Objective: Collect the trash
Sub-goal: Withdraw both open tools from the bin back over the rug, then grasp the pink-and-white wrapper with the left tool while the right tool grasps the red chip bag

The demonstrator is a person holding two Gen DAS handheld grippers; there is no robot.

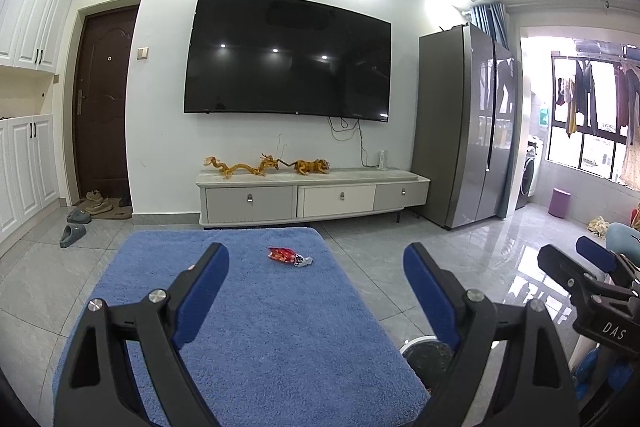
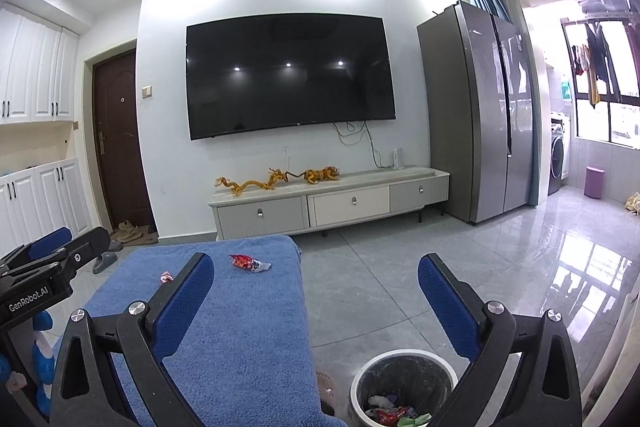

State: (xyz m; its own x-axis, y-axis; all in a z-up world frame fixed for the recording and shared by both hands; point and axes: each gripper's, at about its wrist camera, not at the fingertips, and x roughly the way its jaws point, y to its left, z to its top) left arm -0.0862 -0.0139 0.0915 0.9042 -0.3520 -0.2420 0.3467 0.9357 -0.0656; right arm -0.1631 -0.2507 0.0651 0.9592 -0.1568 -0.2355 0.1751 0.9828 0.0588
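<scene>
Item: red snack wrapper (image 1: 289, 255) on blue towel-covered table (image 1: 256, 327), far end, w/ smaller red scrap (image 2: 166, 277) nearer left; prob. light, crinkly, slippery foil, so pinch at bunched middle; left gripper (image 1: 316, 281) & right gripper (image 2: 316, 291) both spread wide, empty; bin (image 2: 404, 387) beside table

Wrapper (image 1: 289, 256) on towel (image 1: 256, 327), bin (image 2: 404, 383) right

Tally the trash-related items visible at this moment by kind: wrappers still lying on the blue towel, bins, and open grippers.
Wrappers on the blue towel: 2 (large red wrapper, small red wrapper)
Trash bin: 1
Open, empty grippers: 2 (left gripper, right gripper)
Total: 5
</scene>
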